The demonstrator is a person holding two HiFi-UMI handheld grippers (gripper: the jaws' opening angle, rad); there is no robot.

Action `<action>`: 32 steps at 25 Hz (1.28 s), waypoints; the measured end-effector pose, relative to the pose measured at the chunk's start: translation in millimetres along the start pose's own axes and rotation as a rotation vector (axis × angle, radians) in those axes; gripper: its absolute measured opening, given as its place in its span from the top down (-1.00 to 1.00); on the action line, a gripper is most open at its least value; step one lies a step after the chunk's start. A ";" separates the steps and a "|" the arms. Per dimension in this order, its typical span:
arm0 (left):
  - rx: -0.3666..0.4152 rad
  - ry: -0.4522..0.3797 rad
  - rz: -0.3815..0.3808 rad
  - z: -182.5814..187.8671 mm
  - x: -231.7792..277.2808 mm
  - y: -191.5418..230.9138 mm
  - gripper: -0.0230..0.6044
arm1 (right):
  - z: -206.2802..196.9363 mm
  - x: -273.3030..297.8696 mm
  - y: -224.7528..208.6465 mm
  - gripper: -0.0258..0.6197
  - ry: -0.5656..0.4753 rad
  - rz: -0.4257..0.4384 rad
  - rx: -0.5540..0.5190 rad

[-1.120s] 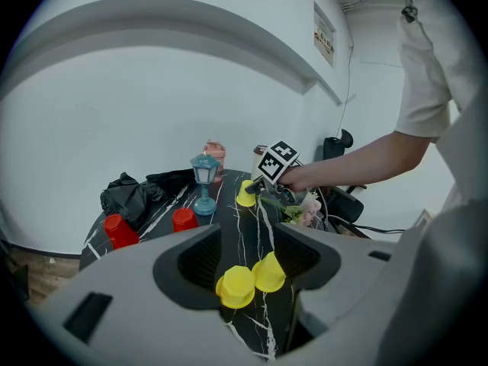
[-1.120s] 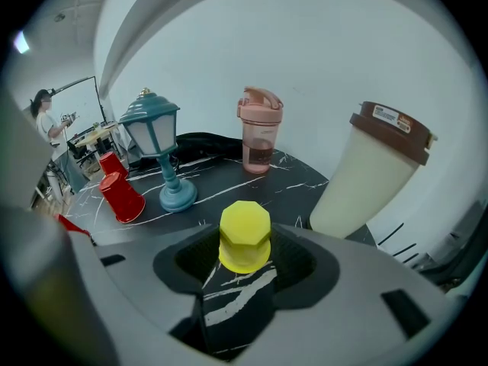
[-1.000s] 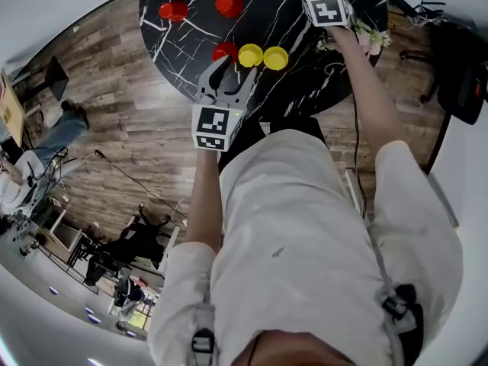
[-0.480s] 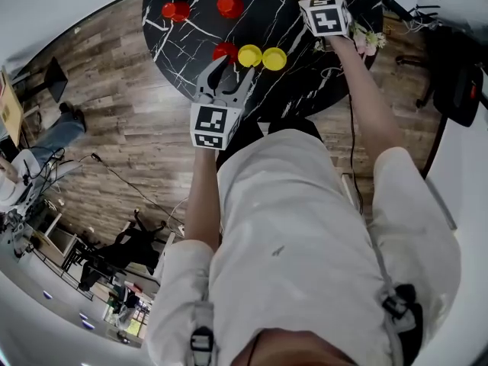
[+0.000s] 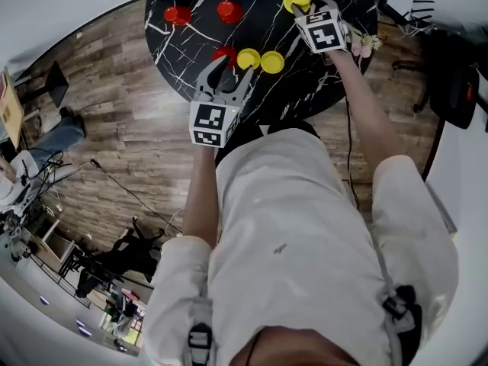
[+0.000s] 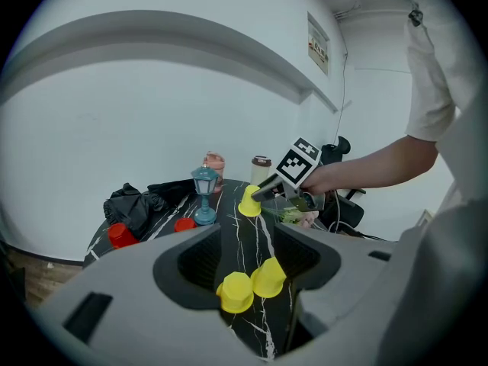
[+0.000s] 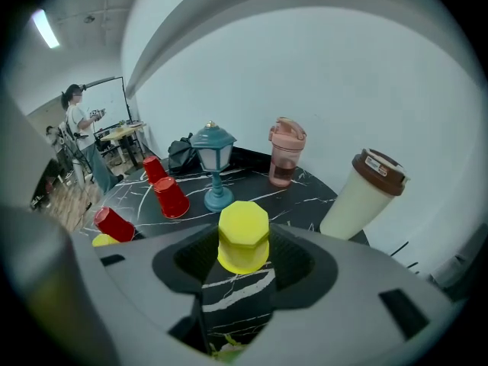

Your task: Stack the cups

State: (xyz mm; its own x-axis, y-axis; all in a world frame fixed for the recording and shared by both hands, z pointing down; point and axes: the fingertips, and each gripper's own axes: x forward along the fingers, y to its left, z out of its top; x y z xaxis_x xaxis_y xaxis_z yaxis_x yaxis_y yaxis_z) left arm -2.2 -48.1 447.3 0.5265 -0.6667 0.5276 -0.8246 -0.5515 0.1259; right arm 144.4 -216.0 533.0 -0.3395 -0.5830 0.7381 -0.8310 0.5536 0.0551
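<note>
Currently one yellow cup (image 7: 243,231) stands upside down between the jaws of the right gripper (image 7: 245,250), above the far right part of the black marble table (image 5: 305,82). The pads lie against its sides and grip it, though the jaws have just been opening slightly. In the left gripper view this cup looks tipped at the right gripper's tips, near a blue lantern (image 6: 205,194).

Two other yellow cups (image 6: 235,291) (image 6: 268,277) stand upside down side by side on the table's near part. They lie ahead of the left gripper (image 6: 245,244), whose jaws stand wide apart with nothing between the pads. In the head view that gripper hovers over the near edge of the table, and one red cup (image 5: 225,53) sits just beside the yellow pair, on their left.

Two more red cups (image 5: 177,14) (image 5: 227,10) stand farther back on the left half of the table, well apart from the yellow ones.

Beyond the held cup, the right gripper view shows a pink bottle (image 7: 286,153) right of the lantern and a cream tumbler (image 7: 367,193) with a brown lid at the table's right edge. A dark bundle of cloth (image 6: 141,201) lies at the far left of the table. Small flowers (image 5: 366,41) lie by the right forearm. Wooden floor (image 5: 130,128) surrounds the table.
</note>
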 end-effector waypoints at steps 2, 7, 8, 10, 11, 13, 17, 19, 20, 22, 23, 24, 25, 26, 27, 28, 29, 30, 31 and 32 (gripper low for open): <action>-0.005 0.004 -0.004 -2.7 1.2 -0.3 0.25 | -0.5 -6.7 8.6 0.27 -0.003 0.029 -0.019; -0.019 0.005 -0.010 -8.2 5.1 -2.4 0.25 | -1.3 -22.7 32.1 0.26 -0.011 0.101 -0.074; -0.021 0.004 -0.012 -8.6 5.7 -4.0 0.25 | -1.9 -26.0 37.2 0.26 -0.012 0.117 -0.085; -0.021 0.002 -0.019 -9.4 6.6 -8.0 0.25 | -2.8 -33.1 46.8 0.26 -0.013 0.144 -0.107; -0.019 0.002 -0.022 -9.9 6.7 -10.2 0.24 | -3.1 -36.8 51.6 0.26 -0.015 0.156 -0.116; -0.015 0.000 -0.026 -10.9 5.9 -13.9 0.25 | -3.5 -44.7 62.0 0.26 -0.023 0.186 -0.132; -0.014 -0.010 -0.026 -9.7 3.4 -17.5 0.25 | -4.3 -59.4 82.2 0.25 -0.043 0.246 -0.162; -0.012 -0.014 -0.025 -9.4 2.3 -18.5 0.25 | -7.0 -65.5 90.6 0.25 -0.040 0.263 -0.182; -0.012 -0.017 -0.026 -9.5 1.7 -19.0 0.25 | -8.7 -67.9 94.7 0.25 -0.039 0.270 -0.193; -0.012 -0.021 -0.026 -10.3 0.2 -19.7 0.25 | -11.7 -71.8 102.3 0.25 -0.039 0.281 -0.213; -0.011 -0.021 -0.025 -10.9 -0.7 -19.9 0.25 | -12.8 -73.5 105.9 0.25 -0.039 0.286 -0.221; -0.011 -0.022 -0.025 -11.5 -1.6 -20.2 0.25 | -13.7 -75.3 109.3 0.25 -0.040 0.290 -0.228; -0.011 -0.023 -0.024 -12.1 -2.5 -20.6 0.25 | -14.6 -77.1 112.4 0.25 -0.040 0.295 -0.235; -0.011 -0.023 -0.023 -12.8 -3.5 -21.0 0.25 | -15.6 -79.0 115.4 0.25 -0.041 0.301 -0.241; -0.012 -0.024 -0.022 -13.8 -4.5 -21.4 0.25 | -16.6 -80.8 118.6 0.25 -0.041 0.306 -0.247; -0.013 -0.023 -0.021 -15.3 -5.7 -21.5 0.25 | -17.8 -82.2 122.1 0.25 -0.041 0.312 -0.252; -0.015 -0.022 -0.019 -16.9 -7.0 -21.3 0.25 | -19.1 -83.3 125.8 0.25 -0.041 0.318 -0.258; -0.017 -0.021 -0.017 -18.5 -8.3 -20.9 0.25 | -20.3 -84.0 129.6 0.25 -0.041 0.325 -0.264; -0.019 -0.020 -0.014 -20.0 -9.4 -20.4 0.24 | -21.3 -84.5 133.2 0.25 -0.042 0.332 -0.272; -0.021 -0.019 -0.012 -21.2 -10.4 -20.0 0.25 | -22.2 -85.0 136.6 0.25 -0.043 0.337 -0.280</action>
State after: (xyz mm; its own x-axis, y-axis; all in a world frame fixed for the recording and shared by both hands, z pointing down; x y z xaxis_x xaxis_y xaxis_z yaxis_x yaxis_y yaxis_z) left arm 4.4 -19.6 457.1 0.5397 -0.6700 0.5097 -0.8225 -0.5488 0.1495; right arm 69.6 -77.5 492.7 -0.5941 -0.3629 0.7179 -0.5210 0.8535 0.0003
